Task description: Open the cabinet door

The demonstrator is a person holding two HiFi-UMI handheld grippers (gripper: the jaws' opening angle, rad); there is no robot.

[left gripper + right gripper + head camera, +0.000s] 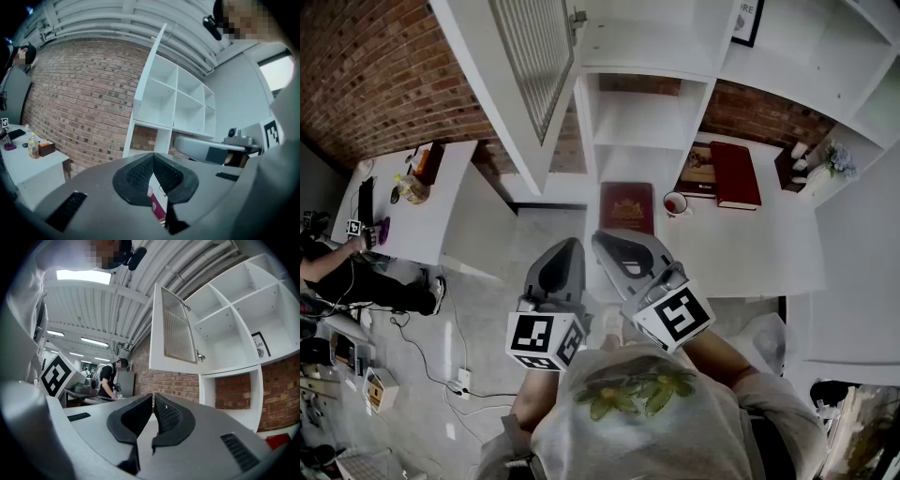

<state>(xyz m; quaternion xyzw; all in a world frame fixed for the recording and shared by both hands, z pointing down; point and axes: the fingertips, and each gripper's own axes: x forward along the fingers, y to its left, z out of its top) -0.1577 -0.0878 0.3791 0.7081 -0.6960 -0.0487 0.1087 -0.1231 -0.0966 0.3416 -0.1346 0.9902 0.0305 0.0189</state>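
White with a ribbed panel, the cabinet door (532, 56) already stands swung wide above and ahead, well apart from both the left gripper (570, 246) (seemingly the nearer) and right gripper (602, 238), whose fingers (172, 419) are pressed together, empty.

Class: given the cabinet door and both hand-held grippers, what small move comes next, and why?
Probably lower both: the cabinet door already stands wide open, and the left hand-held gripper and right hand-held gripper are shut, empty, away from it.
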